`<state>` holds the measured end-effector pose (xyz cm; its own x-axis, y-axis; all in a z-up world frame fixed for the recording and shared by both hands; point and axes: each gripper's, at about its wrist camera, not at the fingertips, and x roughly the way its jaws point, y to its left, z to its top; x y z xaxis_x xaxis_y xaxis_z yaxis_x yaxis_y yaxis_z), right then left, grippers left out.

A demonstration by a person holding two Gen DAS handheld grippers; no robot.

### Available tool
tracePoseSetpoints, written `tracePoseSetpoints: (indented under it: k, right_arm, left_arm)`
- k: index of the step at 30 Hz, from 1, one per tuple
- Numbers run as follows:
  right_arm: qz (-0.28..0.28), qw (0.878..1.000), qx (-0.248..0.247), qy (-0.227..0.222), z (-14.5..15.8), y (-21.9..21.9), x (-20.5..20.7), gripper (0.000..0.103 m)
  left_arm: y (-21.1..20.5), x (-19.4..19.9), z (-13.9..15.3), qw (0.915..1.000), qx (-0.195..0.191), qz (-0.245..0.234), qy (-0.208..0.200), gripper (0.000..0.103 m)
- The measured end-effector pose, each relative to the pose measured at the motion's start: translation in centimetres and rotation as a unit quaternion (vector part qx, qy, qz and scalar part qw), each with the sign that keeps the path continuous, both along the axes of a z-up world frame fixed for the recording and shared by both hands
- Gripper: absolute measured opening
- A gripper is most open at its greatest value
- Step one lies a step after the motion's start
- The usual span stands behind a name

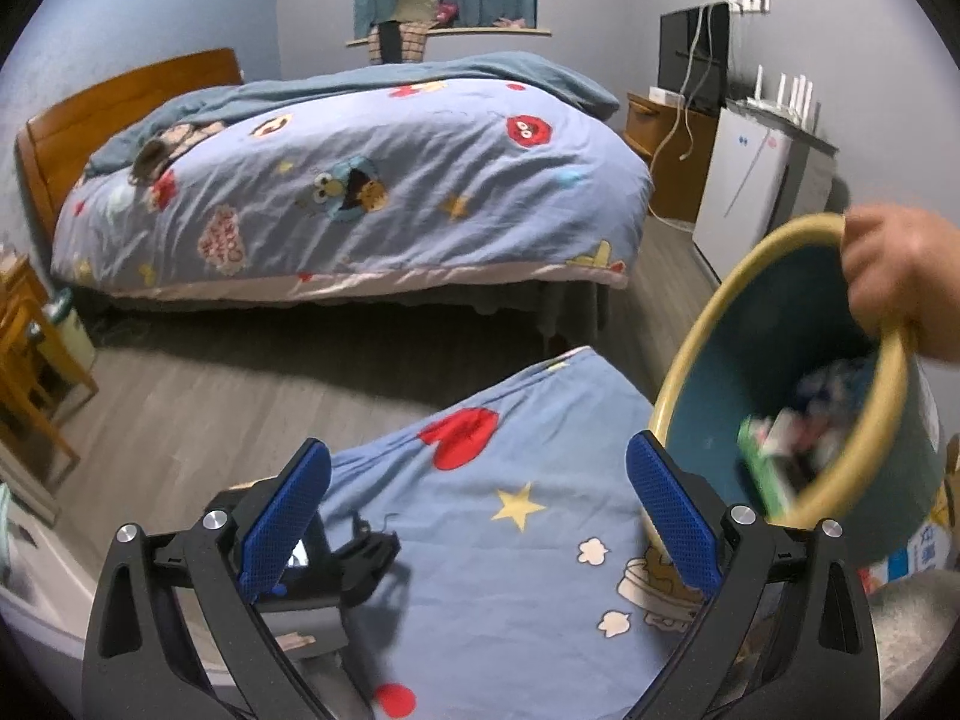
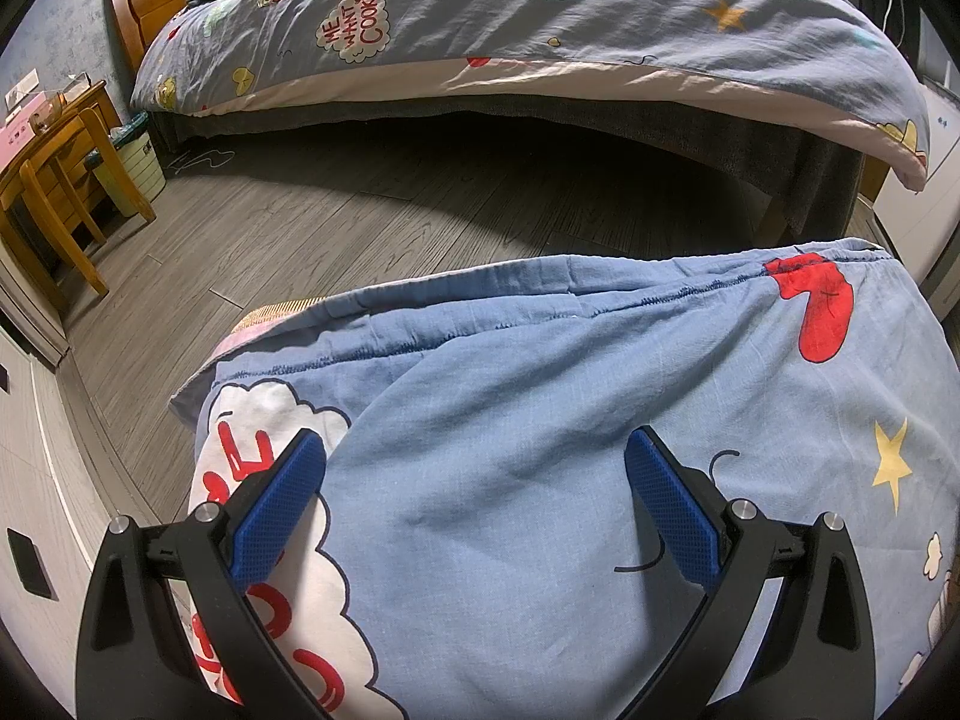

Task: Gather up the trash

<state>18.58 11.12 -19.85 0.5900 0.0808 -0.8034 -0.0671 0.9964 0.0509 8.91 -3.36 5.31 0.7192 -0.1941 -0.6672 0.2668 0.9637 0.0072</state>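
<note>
Left gripper (image 1: 478, 495) and right gripper (image 2: 475, 489) both gaped wide, empty, over a cartoon-print cloth (image 1: 510, 516). At 3 o'clock, a bare hand (image 1: 900, 276) gripped the tilted teal bin (image 1: 774, 324) holding trash (image 1: 780, 456).

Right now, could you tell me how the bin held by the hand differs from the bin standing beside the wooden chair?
The held bin is teal with a yellow rim, tilted in a hand, its trash visible. The floor bin is pale and ribbed, upright, with a dark liner at its rim; its contents can't be seen. Neither claw touches either bin.
</note>
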Motion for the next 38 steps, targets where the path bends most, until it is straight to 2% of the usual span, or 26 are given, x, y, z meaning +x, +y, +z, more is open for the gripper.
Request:
tracePoseSetpoints:
  k: [2,3,5,9,14,23,27,30,34,38]
  right_arm:
    - [0.000,1.000,0.000,0.000,0.0,0.0,0.0,0.099]
    - [0.000,1.000,0.000,0.000,0.0,0.0,0.0,0.099]
    - [0.000,1.000,0.000,0.000,0.0,-0.1,0.0,0.099]
    - [0.000,1.000,0.000,0.000,0.0,0.0,0.0,0.099]
    - [0.000,1.000,0.000,0.000,0.0,-0.2,0.0,0.098]
    - [0.000,1.000,0.000,0.000,0.0,-0.1,0.0,0.099]
    - [0.000,1.000,0.000,0.000,0.0,0.0,0.1,0.099]
    - [0.000,1.000,0.000,0.000,0.0,0.0,0.1,0.099]
    - [0.000,1.000,0.000,0.000,0.0,-0.1,0.1,0.099]
    - [0.000,1.000,0.000,0.000,0.0,0.0,0.1,0.099]
  left_arm:
    - [1.1,-0.3,0.0,0.9996,0.000,0.024,-0.013,0.098]
    - [1.7,-0.4,-0.1,0.9992,-0.005,0.038,-0.006,0.098]
    - [2.6,-0.5,-0.6,0.9981,-0.032,0.050,0.017,0.098]
    - [3.5,-0.2,-2.3,0.9955,-0.023,0.073,0.056,0.098]
    - [4.8,0.2,-3.7,0.9891,-0.043,0.099,0.101,0.098]
    - [4.7,-0.3,-3.4,0.9898,-0.028,0.107,0.091,0.098]
    - [5.2,-0.5,-3.2,0.9895,-0.044,0.110,0.082,0.098]
    - [5.1,-0.4,-3.1,0.9903,-0.032,0.112,0.075,0.098]
    - [4.9,-0.1,-3.5,0.9892,-0.024,0.112,0.091,0.098]
    - [5.0,-0.1,-3.5,0.9893,-0.024,0.112,0.089,0.098]
